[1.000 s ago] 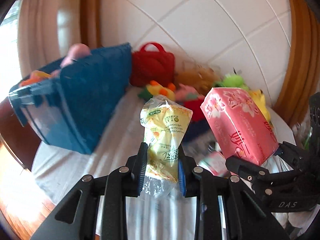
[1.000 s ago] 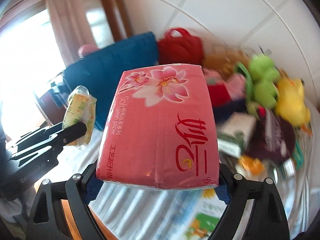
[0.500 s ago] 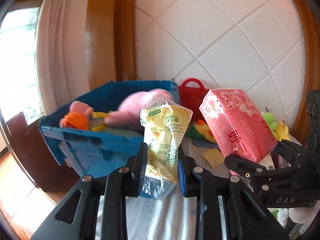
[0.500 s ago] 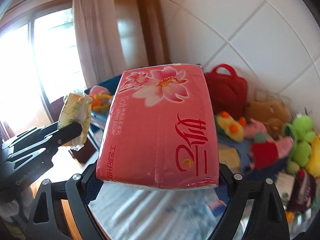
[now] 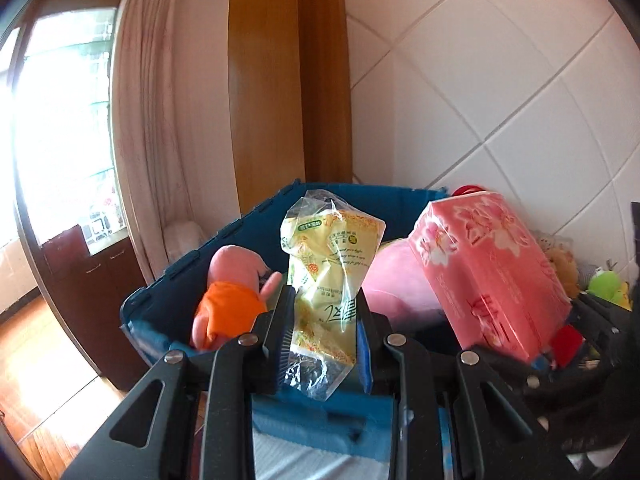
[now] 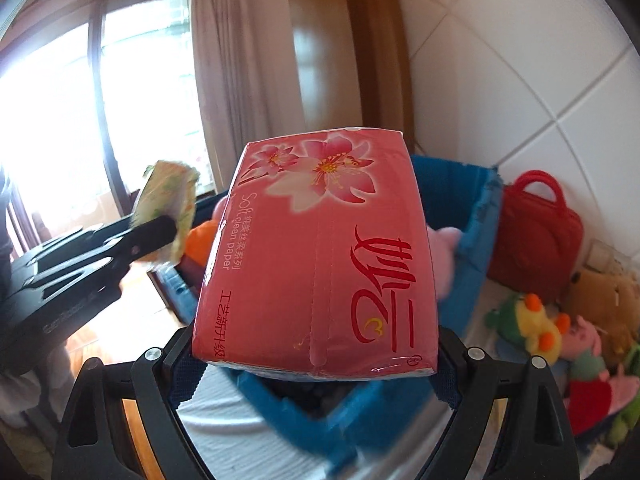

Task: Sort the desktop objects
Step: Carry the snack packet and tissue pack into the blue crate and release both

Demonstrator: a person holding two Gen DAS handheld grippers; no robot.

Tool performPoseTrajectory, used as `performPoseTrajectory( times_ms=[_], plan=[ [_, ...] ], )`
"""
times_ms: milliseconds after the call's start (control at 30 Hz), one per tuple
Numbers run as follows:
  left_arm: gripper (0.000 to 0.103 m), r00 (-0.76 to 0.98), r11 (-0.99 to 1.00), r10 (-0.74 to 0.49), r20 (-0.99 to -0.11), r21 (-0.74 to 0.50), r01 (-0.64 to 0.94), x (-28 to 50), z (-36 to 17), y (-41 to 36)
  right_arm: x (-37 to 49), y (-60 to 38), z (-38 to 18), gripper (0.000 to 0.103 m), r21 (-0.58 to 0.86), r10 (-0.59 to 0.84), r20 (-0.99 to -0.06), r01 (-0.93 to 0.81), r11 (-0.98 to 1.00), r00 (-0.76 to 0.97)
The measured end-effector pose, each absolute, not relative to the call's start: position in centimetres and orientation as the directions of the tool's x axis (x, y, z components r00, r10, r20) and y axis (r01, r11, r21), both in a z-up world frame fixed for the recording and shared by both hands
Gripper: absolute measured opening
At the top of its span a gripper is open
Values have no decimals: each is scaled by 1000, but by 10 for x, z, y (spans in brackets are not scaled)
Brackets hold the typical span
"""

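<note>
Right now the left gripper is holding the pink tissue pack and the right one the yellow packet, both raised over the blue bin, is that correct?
Not quite: the items are swapped. The left gripper is clamped on the yellow packet, as the left wrist view shows, and the right gripper holds the pink tissue pack. Both are raised over the blue bin.

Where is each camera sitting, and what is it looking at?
Left wrist view: sits on the left claw, looking along its fingers at the yellow packet it grips, over the blue bin; the right claw shows at the right edge.
Right wrist view: sits on the right claw, looking at the pink tissue pack it grips; the left claw shows at the left.
Both share: packet, tissue pack, bin, tiled wall.
</note>
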State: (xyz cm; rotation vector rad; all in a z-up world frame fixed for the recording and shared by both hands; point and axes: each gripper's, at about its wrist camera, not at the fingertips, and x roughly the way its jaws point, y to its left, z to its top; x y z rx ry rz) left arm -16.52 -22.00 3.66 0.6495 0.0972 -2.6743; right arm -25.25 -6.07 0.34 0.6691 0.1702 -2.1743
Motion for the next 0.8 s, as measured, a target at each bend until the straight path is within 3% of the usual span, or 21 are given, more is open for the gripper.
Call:
performPoseTrajectory(
  times_ms=[133,200,267,333,467,800],
  plan=[
    [28,-789,-934,-318,-526,31,356,-192,15,-250,-265,-91,-14,91,107,-657,-562,743,-660,-503],
    [38,-786,-942,-291,-545,20,335,-201,6,-262,-266,-99,-21,91,89,-631,-579,730,-677,-515],
    [67,-782,-946,-278,-557,18,324,-204,-1,-268,-265,-109,-26,94,51,-596,-592,713,-700,-543],
    [79,-790,-950,-263,-554,7,311,-203,-8,-275,-265,-115,-31,97,18,-563,-599,693,-720,-569],
    [80,-798,-956,-228,-558,-29,293,-200,-18,-290,-257,-120,-30,102,4,-538,-595,668,-745,-597],
    [80,-814,-965,-186,-550,-51,256,-175,-17,-280,-227,-109,-15,103,28,-516,-540,598,-801,-665]
  ],
)
